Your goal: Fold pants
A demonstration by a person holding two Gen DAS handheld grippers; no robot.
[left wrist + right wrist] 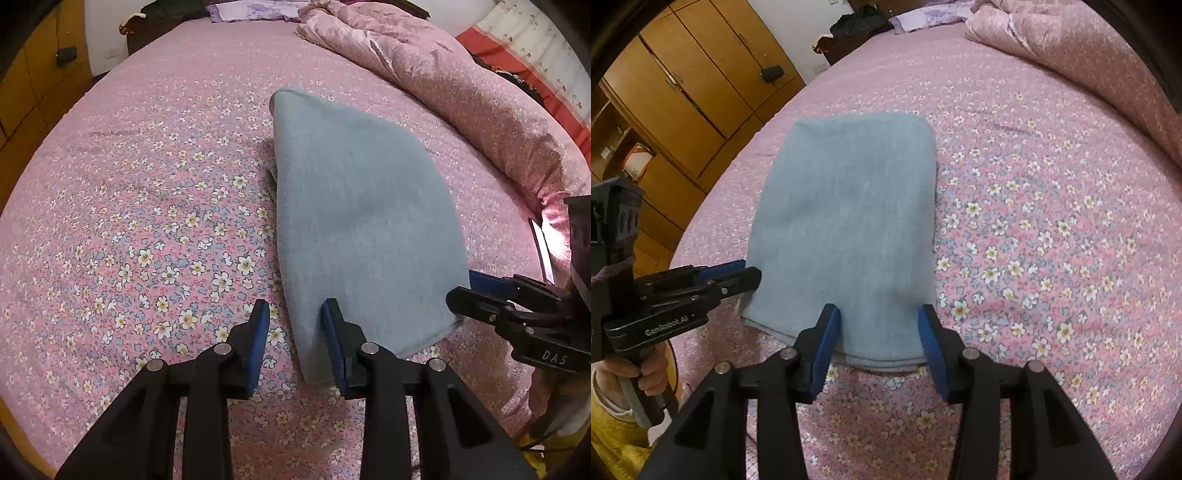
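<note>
Left wrist view: the folded pants [362,221] lie on a floral pink bed [147,206], a rumpled quilt [461,92] beyond them. The left tool [294,314] is released over their near corner.

Right wrist view: the right tool [879,317] straddles the pants' near edge, released; a wooden wardrobe [683,92] stands behind.

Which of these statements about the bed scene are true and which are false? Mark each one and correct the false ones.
1. The light blue folded pants lie on a pink flowered bedsheet. True.
2. The left claw is clamped shut on the pants. False: its jaws stand apart at the pants' near edge, clamping nothing.
3. A rumpled pink quilt lies along one side of the bed. True.
4. The right claw holds the pants lifted off the bed. False: the pants lie flat and its jaws are open.
</note>
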